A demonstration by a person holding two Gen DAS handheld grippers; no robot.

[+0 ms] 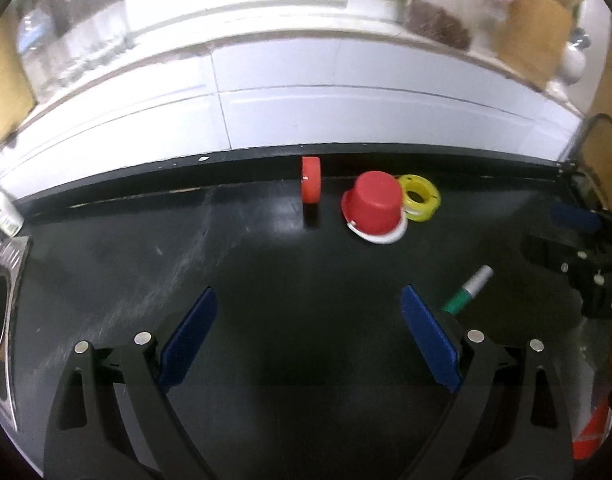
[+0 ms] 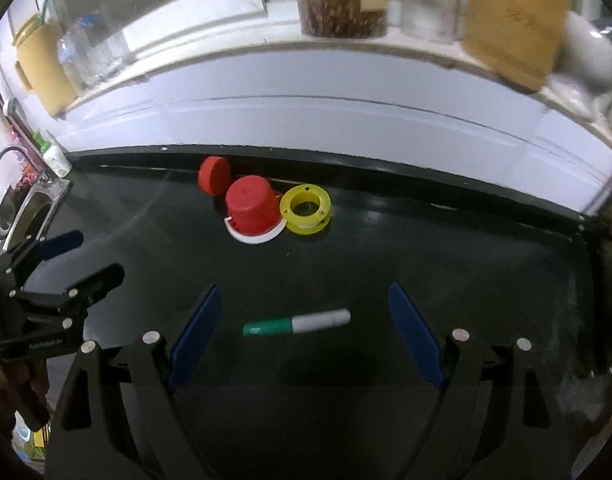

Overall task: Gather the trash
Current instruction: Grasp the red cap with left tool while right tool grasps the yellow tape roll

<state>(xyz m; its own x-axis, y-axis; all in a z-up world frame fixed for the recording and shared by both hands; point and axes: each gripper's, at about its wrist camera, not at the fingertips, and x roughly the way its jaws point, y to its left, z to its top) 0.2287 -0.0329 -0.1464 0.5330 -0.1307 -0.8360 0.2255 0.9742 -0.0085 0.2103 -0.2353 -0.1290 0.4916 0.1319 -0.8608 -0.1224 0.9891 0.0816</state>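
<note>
Now the green-and-grey marker lies crosswise between the wide-open right claw, untouched.

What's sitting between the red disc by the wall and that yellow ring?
An upturned red cup on a white lid sits between the red disc and the yellow ring, close against both. The right wrist view shows it best.

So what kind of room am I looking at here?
Most likely a home kitchen. A steel sink with a tap sits at the end of a dark countertop, the wall behind is white tile, and storage jars line the ledge above it.
</note>
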